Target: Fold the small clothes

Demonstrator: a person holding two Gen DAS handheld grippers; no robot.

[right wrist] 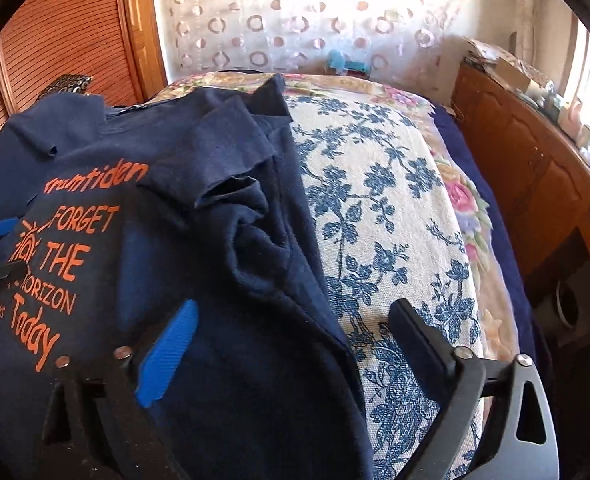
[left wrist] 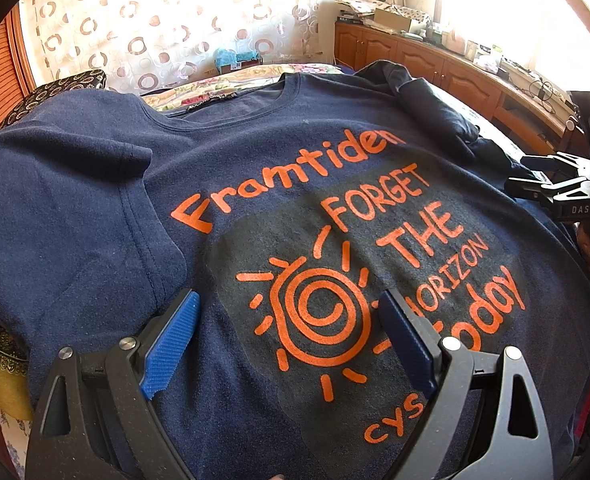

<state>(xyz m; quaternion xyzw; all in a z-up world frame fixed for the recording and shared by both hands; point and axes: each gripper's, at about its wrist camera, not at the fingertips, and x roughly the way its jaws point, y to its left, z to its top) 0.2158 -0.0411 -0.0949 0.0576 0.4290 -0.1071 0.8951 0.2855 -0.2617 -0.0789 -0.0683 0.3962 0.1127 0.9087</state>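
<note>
Blue pads of our left hand-held gripper (left wrist: 289, 340) stand wide apart over the orange sun print, holding nothing. Our right hand-held gripper (right wrist: 295, 344) gapes empty too, astride the navy T-shirt's (left wrist: 95, 200) side edge. We should pinch that edge cleanly and fold it inward, smoothing the rumpled right sleeve (right wrist: 231, 184). It lies face-up on the floral bed (right wrist: 395, 208).

My T-shirt (left wrist: 255, 184) is navy, with orange print: "Framtiden", "FORGET THE HORIZON Today" and a spiral sun. It lies front up on the floral cover, collar at the far end. One sleeve lies flat; the other side (right wrist: 231, 184) is folded in over the chest, its sleeve rumpled.
</note>
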